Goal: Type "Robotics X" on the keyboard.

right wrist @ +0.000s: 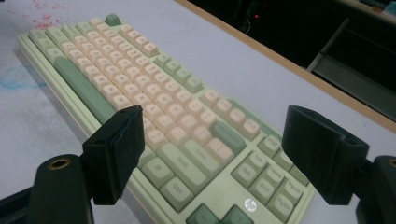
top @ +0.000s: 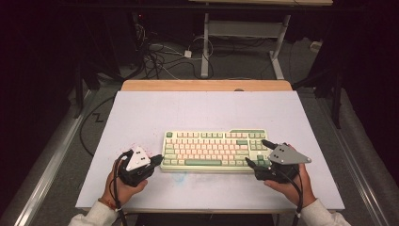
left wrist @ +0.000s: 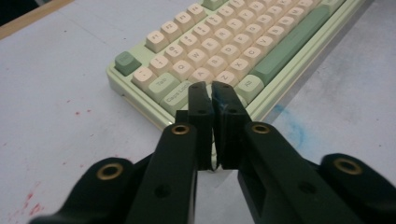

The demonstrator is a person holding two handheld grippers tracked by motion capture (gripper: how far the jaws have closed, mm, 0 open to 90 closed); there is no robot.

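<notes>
high: above, facing forward-down | gripper views: close, sharing keyboard (top: pixel 214 149)

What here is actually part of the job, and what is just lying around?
Part of the job:
keyboard
left gripper, shut at the keyboard's left end
right gripper, open over the keyboard's right end

Just lying about:
tangle of cables on the floor
red specks and blue smudge on the table

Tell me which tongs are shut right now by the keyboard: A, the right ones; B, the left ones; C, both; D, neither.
B: the left tongs have their jaws pressed together at the keyboard's near left corner, while the right tongs stand wide apart over its right end.
</notes>
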